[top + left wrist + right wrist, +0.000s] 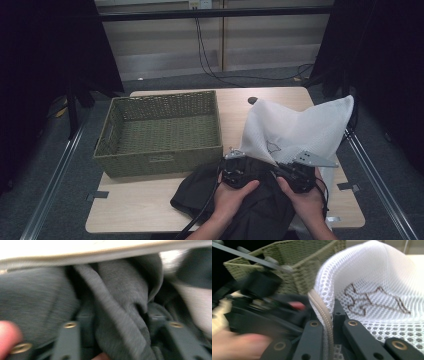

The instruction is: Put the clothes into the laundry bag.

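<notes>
The right hand-held gripper (pixel 329 322) is clamped on the zipper edge of the white mesh bag (pixel 295 130), holding its mouth up at the front right of the tabletop (pixel 150 205). The left hand-held gripper (pixel 117 325), jaws half open around a fold of the dark garment (pixel 240 205), sits just left of that mouth, so the garment must go rightward into it.

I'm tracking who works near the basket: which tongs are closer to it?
Left. The left tongs sit just off the basket's front right corner, over dark cloth; the right tongs are farther right, clamped on the mesh bag edge.
</notes>
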Available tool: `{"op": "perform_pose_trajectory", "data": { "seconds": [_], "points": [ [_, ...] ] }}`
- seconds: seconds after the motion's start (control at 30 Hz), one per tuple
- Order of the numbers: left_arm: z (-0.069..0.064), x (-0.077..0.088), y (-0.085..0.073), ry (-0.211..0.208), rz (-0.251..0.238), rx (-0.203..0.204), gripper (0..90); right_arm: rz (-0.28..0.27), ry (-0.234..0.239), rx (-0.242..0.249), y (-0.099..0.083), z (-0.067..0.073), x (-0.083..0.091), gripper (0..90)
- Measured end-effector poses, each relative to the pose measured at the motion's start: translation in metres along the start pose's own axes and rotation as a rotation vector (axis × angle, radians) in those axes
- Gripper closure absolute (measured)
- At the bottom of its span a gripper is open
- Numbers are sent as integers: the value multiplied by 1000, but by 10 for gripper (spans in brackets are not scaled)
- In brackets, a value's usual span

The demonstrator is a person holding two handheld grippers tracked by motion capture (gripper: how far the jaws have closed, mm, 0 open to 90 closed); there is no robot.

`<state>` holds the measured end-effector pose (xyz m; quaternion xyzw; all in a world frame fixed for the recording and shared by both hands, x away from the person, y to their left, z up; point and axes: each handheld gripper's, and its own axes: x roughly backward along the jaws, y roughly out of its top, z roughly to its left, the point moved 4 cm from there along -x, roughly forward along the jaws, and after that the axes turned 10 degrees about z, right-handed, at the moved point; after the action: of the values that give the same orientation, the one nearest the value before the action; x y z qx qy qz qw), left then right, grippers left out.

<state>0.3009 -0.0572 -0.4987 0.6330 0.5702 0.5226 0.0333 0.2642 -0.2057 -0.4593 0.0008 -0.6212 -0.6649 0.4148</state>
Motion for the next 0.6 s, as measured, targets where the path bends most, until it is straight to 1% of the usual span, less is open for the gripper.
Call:
{"op": "perform_pose_trajectory", "data": {
  "seconds": [0.03,0.07,0.1,0.13,0.17,0.2,0.23,0.27,0.3,0.33,0.37,0.4,0.43,0.47,0.5,0.53,0.57,0.6],
  "points": [
    [-4,6,1,14,13,-40,388,2,-3,-9,-1,-3,0,891],
    [-6,11,1,35,15,-71,321,-1,-7,-15,-1,-6,1,891],
    [-8,22,1,87,27,-138,263,-3,-11,-16,-1,-8,2,891],
    [-9,30,2,125,25,-176,202,-5,-15,-17,-1,-10,3,891],
    [-8,38,2,157,18,-186,151,-10,-15,-24,-1,-11,3,890],
    [-6,43,2,182,13,-190,95,-6,-19,-21,-1,-12,3,890],
    [-3,49,1,203,23,-190,66,-5,-20,-23,-1,-12,2,890],
    [0,51,0,196,45,-196,62,-5,-21,-22,-1,-13,2,890],
    [3,50,-4,187,91,-202,57,-5,-23,-19,-1,-12,1,890],
    [6,45,-8,171,138,-195,57,-3,-23,-20,-1,-12,1,890],
    [8,40,-13,147,197,-198,48,-4,-22,-27,-1,-11,1,889],
    [9,34,-18,119,230,-210,33,-4,-21,-26,-1,-11,0,889],
    [9,29,-21,119,263,-228,25,-1,-21,-24,-1,-11,0,889],
    [9,25,-23,121,267,-222,26,1,-22,-20,-1,-11,-1,889],
    [10,22,-24,137,292,-239,27,4,-22,-19,-1,-10,-2,889],
    [9,21,-24,148,297,-229,39,6,-20,-20,-2,-9,-3,889],
    [8,20,-23,144,300,-228,58,9,-22,-13,-2,-9,-4,889],
    [7,19,-23,152,316,-253,106,9,-22,-15,-2,-7,-5,889]
  ]
}}
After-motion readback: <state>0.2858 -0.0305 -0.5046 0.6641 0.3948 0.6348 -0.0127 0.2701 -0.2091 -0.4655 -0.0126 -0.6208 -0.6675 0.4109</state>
